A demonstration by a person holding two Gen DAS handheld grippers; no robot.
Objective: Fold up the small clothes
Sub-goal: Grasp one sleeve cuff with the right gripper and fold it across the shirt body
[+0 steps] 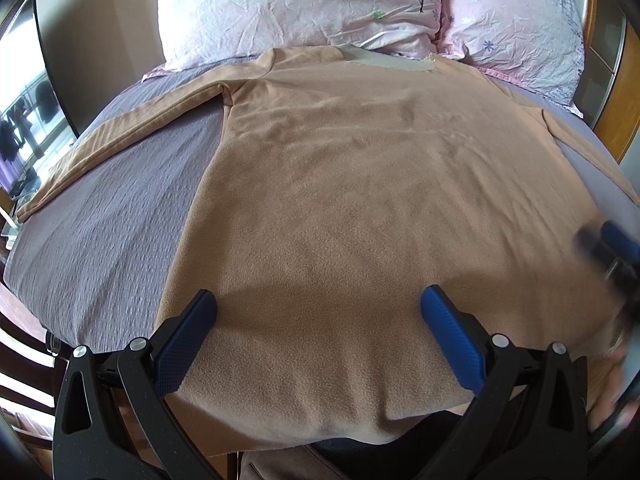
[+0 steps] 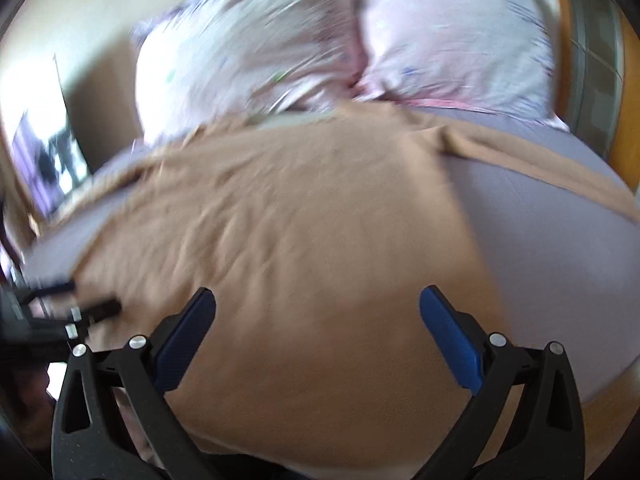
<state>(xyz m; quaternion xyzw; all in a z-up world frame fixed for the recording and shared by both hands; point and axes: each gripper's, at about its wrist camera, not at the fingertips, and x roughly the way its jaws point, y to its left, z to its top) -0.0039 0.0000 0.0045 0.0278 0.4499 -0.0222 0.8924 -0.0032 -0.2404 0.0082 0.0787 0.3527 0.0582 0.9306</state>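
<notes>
A tan long-sleeved fleece top (image 1: 340,184) lies spread flat on the bed, collar toward the pillows, hem hanging over the near edge. Its left sleeve (image 1: 120,132) stretches out to the left. My left gripper (image 1: 318,304) is open and empty above the hem, near the left side. The right gripper (image 1: 608,248) shows blurred at the right edge of that view. In the right wrist view, which is motion-blurred, my right gripper (image 2: 318,304) is open and empty above the top's (image 2: 280,240) right half. The left gripper (image 2: 80,300) shows at the left there.
The bed has a grey-purple cover (image 1: 100,232). Two pale floral pillows (image 1: 288,4) (image 1: 516,20) lie at the head. A wooden frame (image 1: 628,92) stands at the right. A window (image 1: 24,120) is at the left. Bare cover (image 2: 560,260) lies right of the top.
</notes>
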